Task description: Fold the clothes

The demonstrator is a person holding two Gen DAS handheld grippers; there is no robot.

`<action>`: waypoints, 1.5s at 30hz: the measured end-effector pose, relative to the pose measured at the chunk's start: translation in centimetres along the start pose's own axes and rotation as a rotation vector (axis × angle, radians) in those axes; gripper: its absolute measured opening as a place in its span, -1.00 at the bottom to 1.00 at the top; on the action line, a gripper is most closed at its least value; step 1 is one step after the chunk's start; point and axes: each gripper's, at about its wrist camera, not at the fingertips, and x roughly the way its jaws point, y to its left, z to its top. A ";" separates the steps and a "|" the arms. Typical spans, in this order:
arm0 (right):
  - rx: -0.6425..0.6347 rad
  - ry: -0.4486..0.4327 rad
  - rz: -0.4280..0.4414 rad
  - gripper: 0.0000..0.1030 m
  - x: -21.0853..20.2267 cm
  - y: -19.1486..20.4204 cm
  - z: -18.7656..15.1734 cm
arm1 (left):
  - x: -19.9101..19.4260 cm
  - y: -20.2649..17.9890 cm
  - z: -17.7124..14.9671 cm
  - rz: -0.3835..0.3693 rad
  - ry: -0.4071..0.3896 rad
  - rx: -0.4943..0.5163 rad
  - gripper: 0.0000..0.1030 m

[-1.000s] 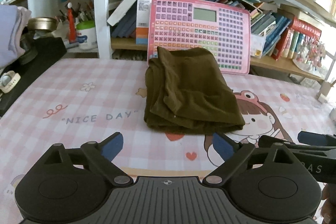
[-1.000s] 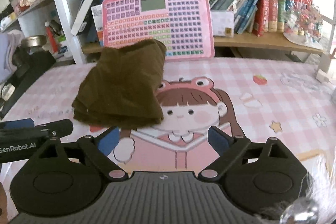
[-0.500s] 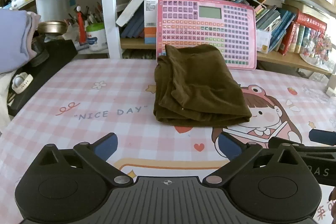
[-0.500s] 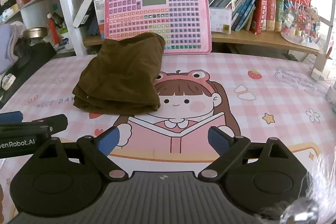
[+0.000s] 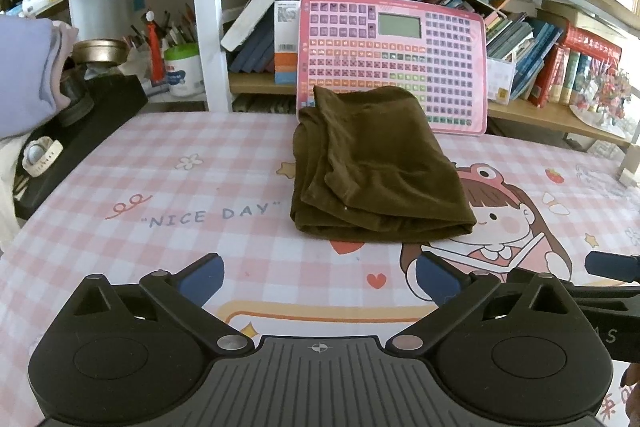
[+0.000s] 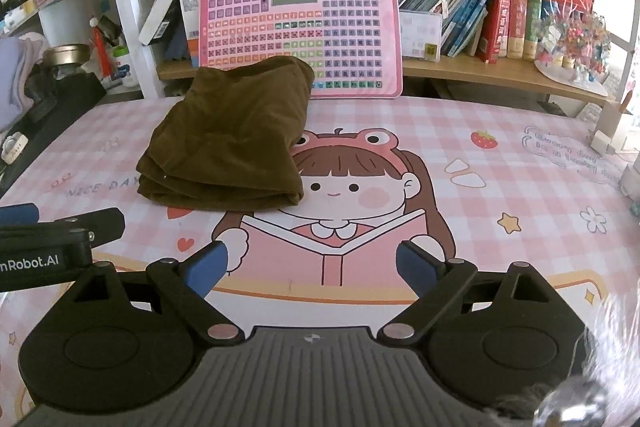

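Both spread wide and empty: left tool (image 5: 318, 277) and right tool (image 6: 312, 265) hovering above the near edge of the counter (image 5: 168, 187), side by side. Ahead of both, well clear of the tips, a brown garment (image 5: 372, 167) lying in a compact multi-layer fold, slightly right of centre from the left tool, ahead and to the left (image 6: 228, 143) from the right one, its far end resting against a pink keyboard toy (image 5: 394, 61). Judged close to finished. For a clean last step: approach low, pinch all layers at the near corners together, avoid dragging the loose top flap, press flat and square the edges before letting go.
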 end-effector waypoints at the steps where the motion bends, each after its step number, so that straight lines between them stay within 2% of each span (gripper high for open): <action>1: 0.000 0.000 -0.001 0.77 0.0 0.0 0.0 | 0.0 0.0 0.0 0.000 0.000 0.000 1.00; 22: 0.001 0.020 -0.013 0.77 0.2 0.1 -0.3 | 0.4 0.2 -0.3 -0.013 0.026 -0.008 1.00; 45: 0.007 0.008 -0.026 0.77 0.0 -0.2 0.0 | 0.4 -0.2 -0.3 -0.018 0.012 -0.002 1.00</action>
